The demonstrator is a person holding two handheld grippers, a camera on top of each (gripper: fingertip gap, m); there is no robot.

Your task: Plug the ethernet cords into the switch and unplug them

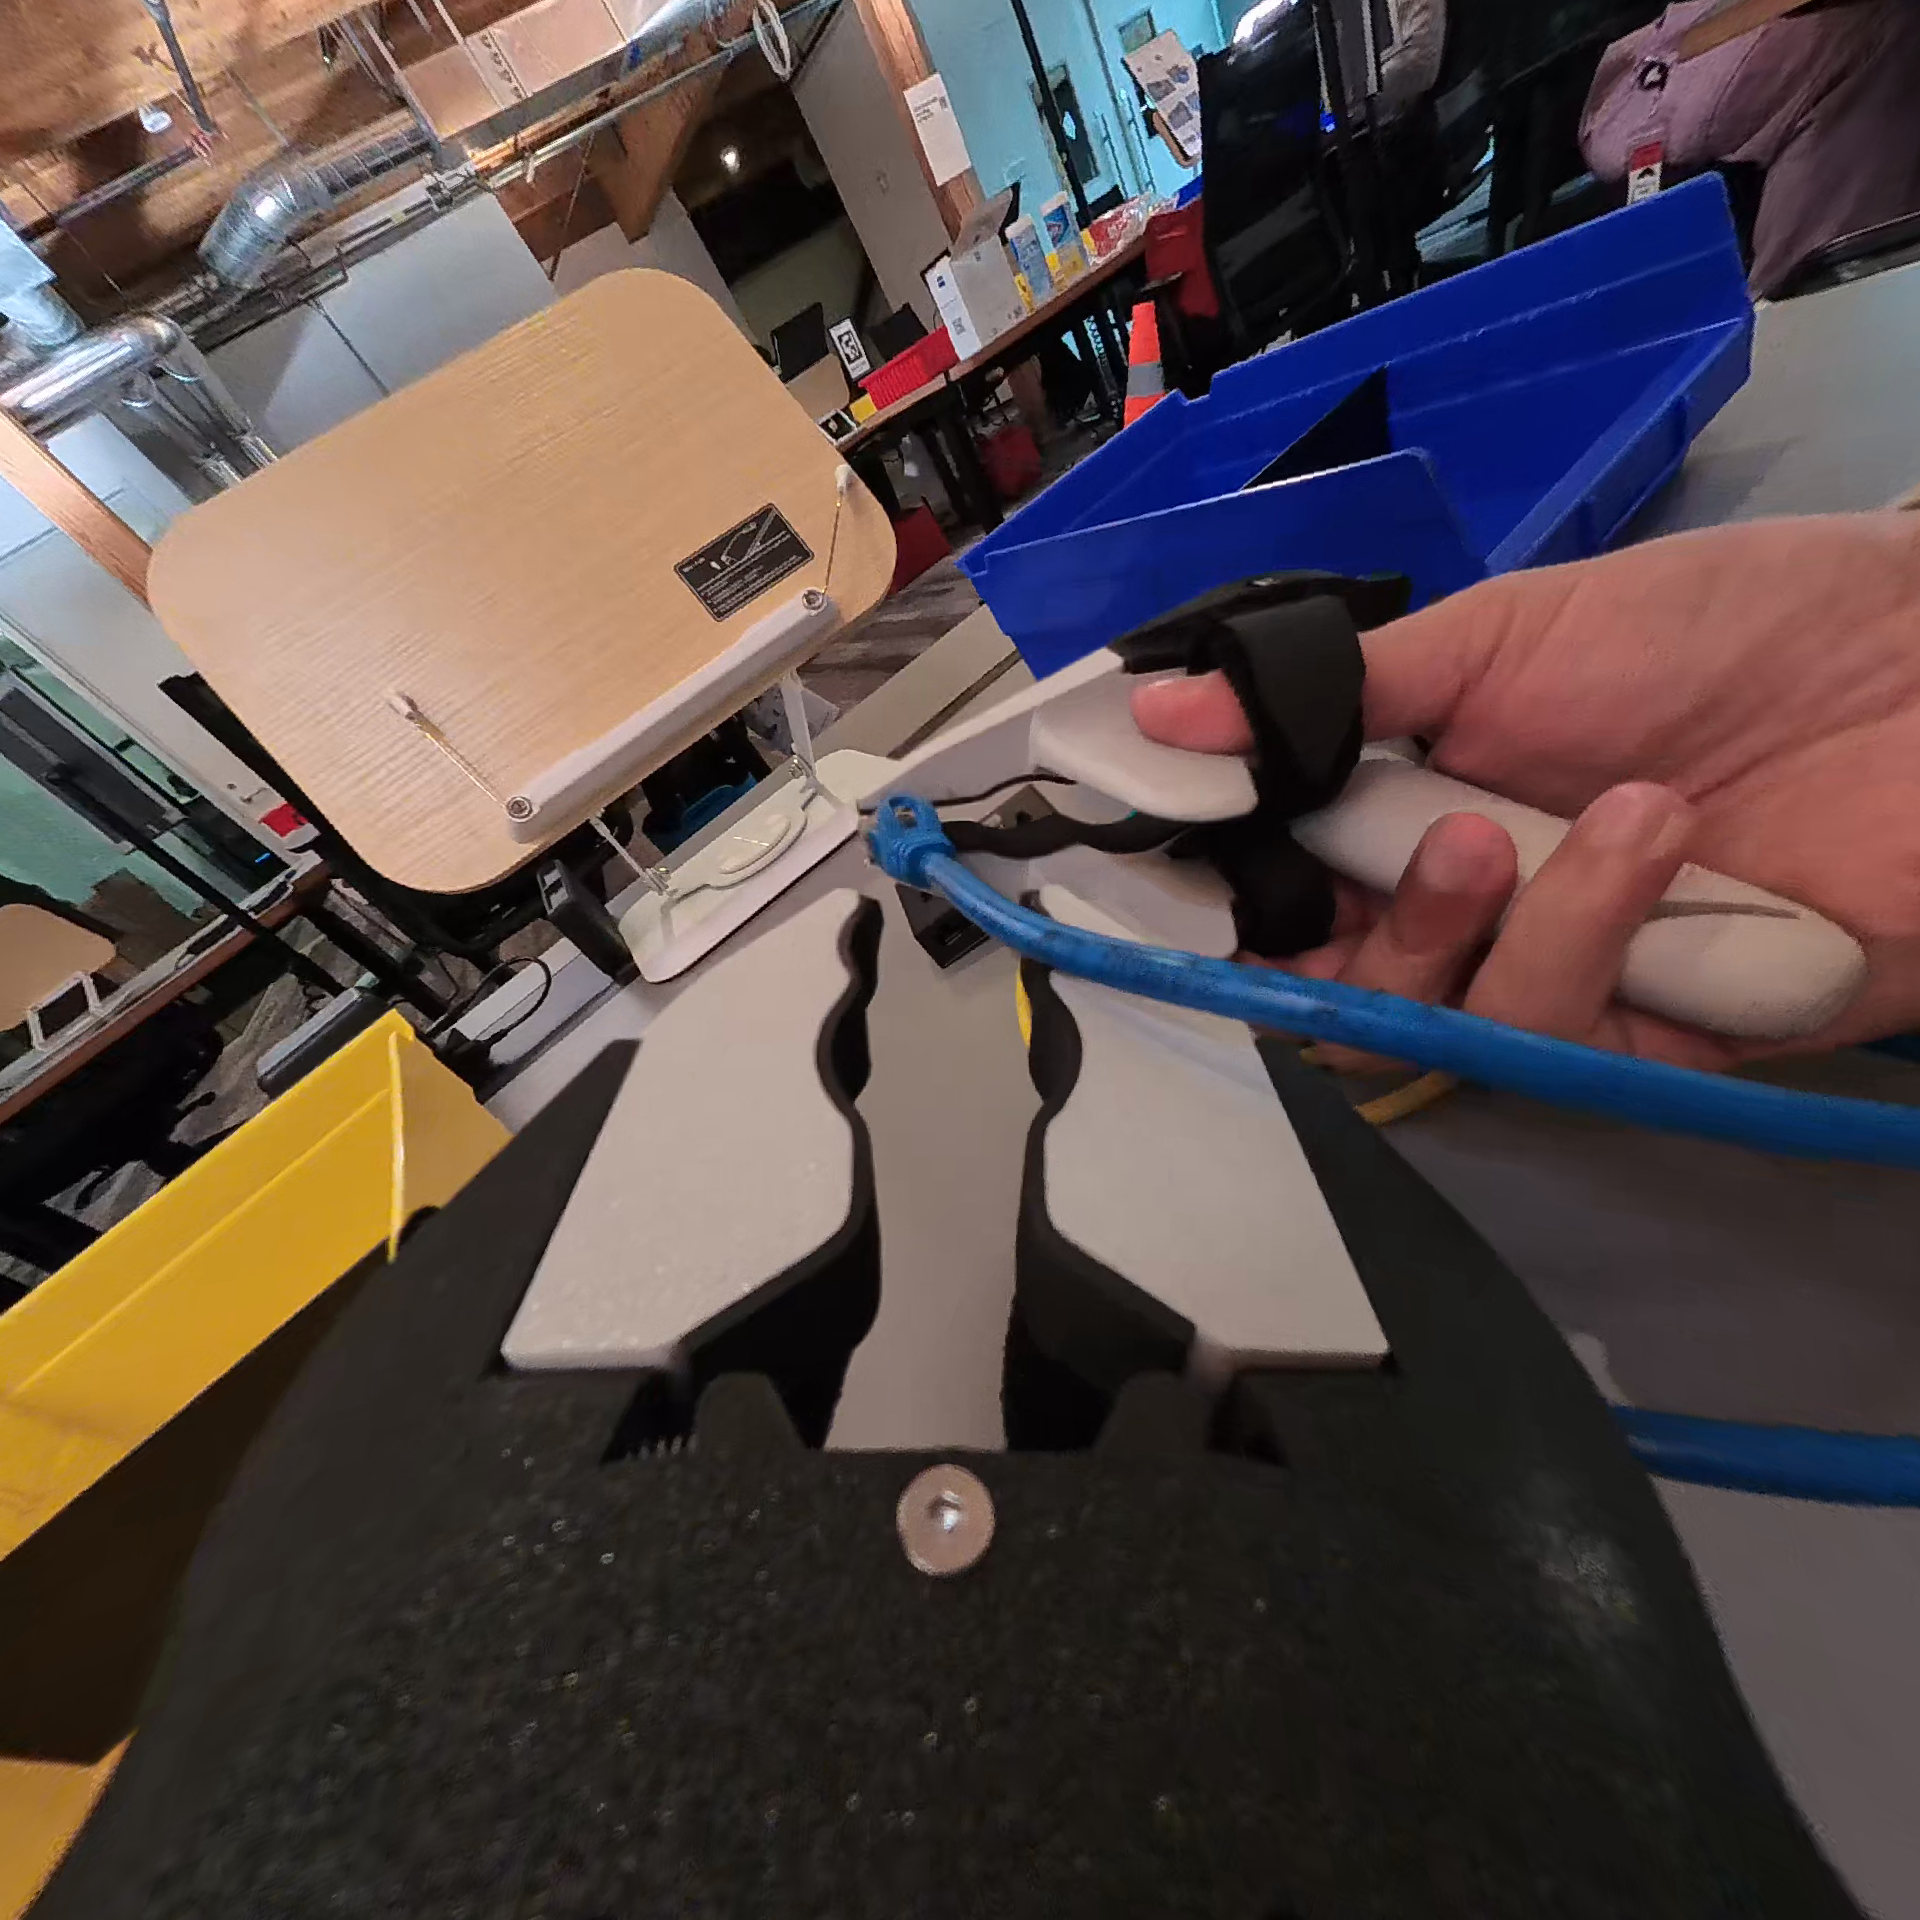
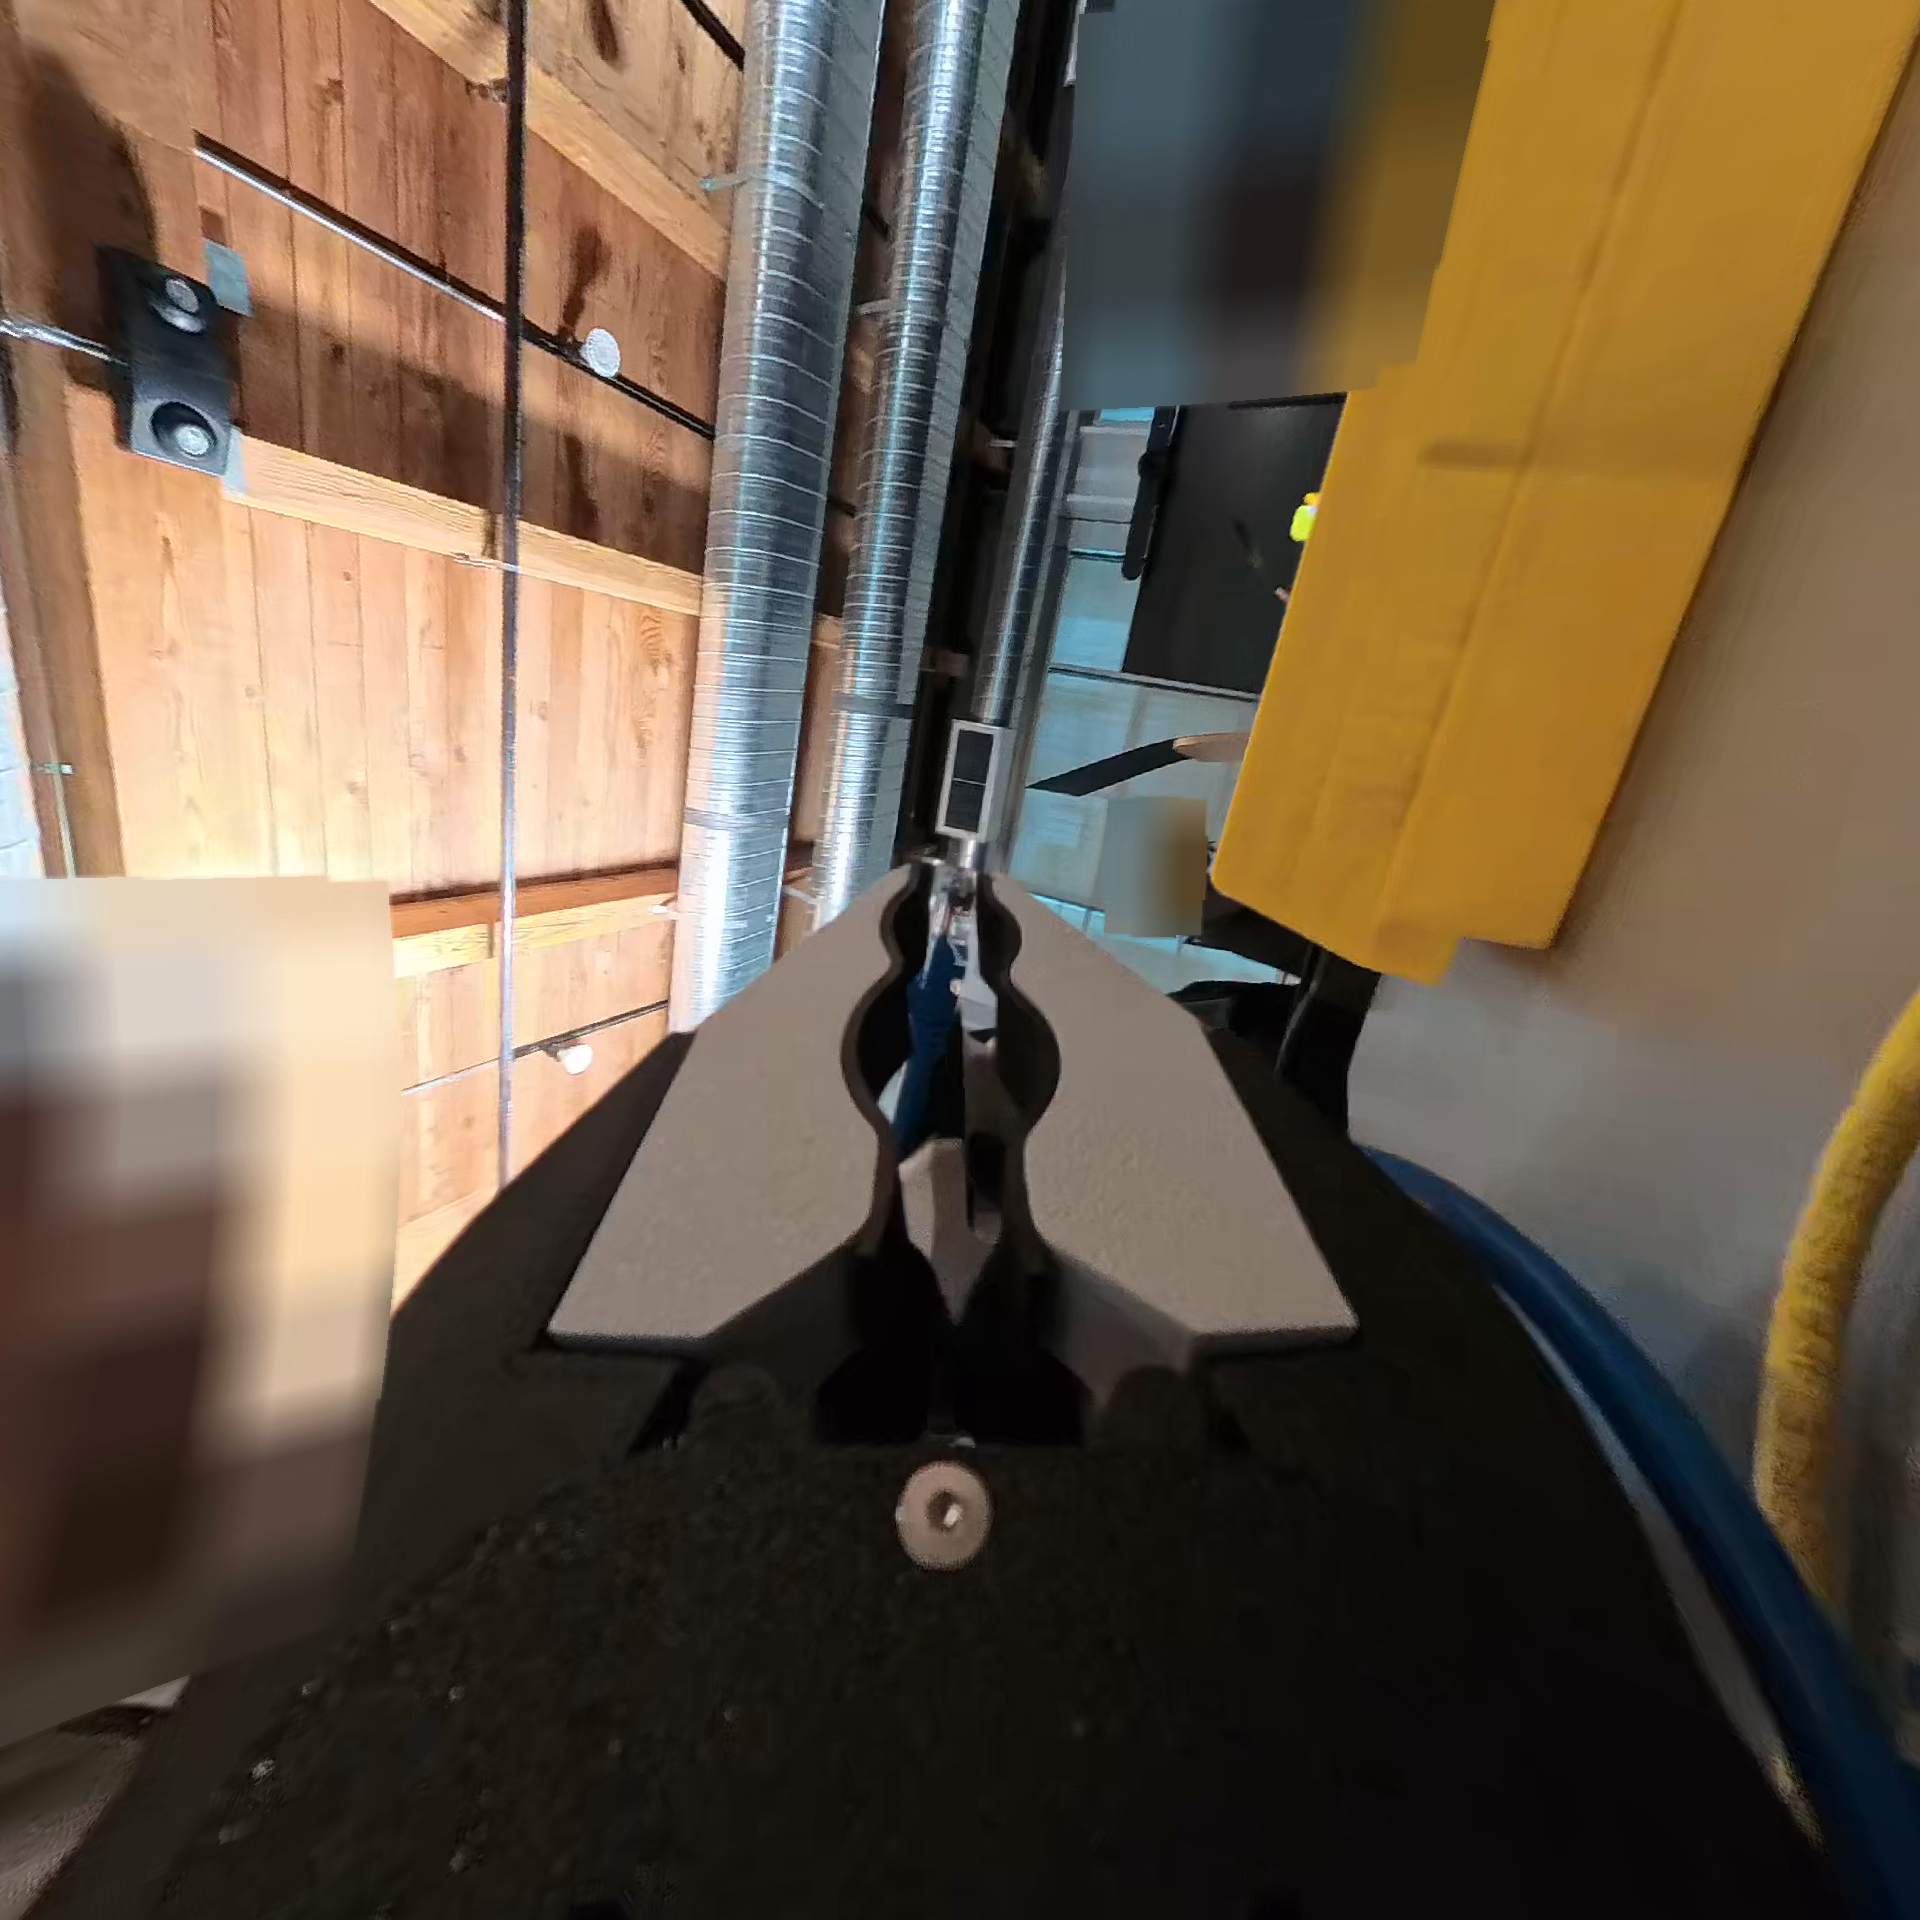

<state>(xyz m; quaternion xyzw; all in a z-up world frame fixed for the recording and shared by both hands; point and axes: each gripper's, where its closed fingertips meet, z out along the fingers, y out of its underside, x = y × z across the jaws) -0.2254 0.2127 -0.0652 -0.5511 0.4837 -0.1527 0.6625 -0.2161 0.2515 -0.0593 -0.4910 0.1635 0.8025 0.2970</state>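
My left gripper (image 1: 951, 920) is open and empty, low over the grey table (image 1: 1558, 1299). A small black switch (image 1: 940, 933) sits just past its fingertips. A blue ethernet cord (image 1: 1351, 1023) runs in from the right, and its plug end (image 1: 902, 831) is held above the switch by my right gripper (image 1: 868, 805), which a hand (image 1: 1662, 727) grips. In the right wrist view my right gripper (image 2: 954, 888) is shut on the clear plug (image 2: 958, 914) of the blue cord (image 2: 930, 997). A yellow cord (image 1: 1403, 1101) lies behind the left gripper's right finger and shows again in the right wrist view (image 2: 1818, 1299).
A blue bin (image 1: 1455, 436) stands at the back right of the table. A yellow bin (image 1: 208, 1247) is at the left, also in the right wrist view (image 2: 1507, 520). A wooden book stand (image 1: 499, 582) on a white base (image 1: 727, 883) stands behind the switch. The grippers' ends are close to 4 centimetres from one another.
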